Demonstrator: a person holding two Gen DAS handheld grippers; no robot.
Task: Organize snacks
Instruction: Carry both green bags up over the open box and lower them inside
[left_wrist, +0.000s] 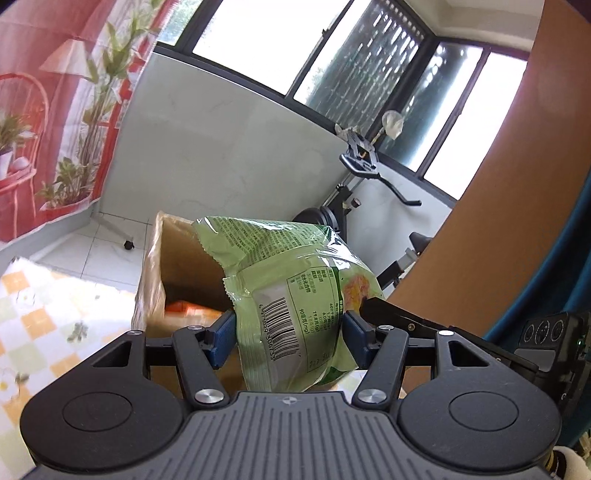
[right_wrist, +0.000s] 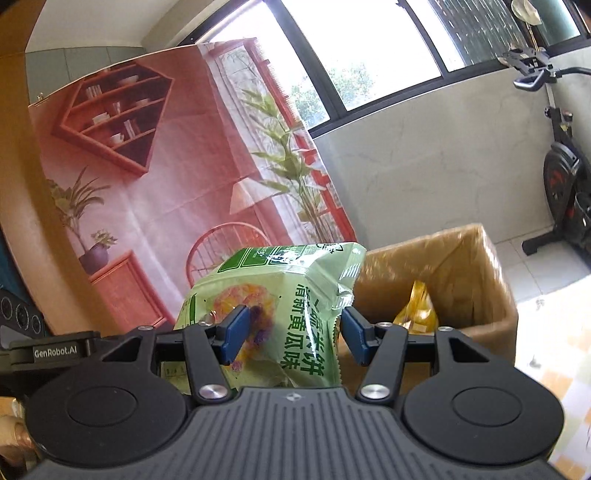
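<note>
Left wrist view has the left tool (left_wrist: 290, 332) pinching a glossy pale-green snack bag (left_wrist: 295, 295) across its barcode side, blue pads pressed into the wrapper. Right wrist view shows the right tool (right_wrist: 291, 330) pinching the same bag (right_wrist: 273, 306) on its printed front, so it hangs between both tools. Both tools point slightly downward toward the open brown cardboard box (left_wrist: 173, 266) just beyond, which stands on the checked-cloth tabletop (left_wrist: 48, 317) and already holds an orange-yellow packet (right_wrist: 417, 310). The step looks like carrying the bag to the box; next it must clear the rim, then both tools must spread.
</note>
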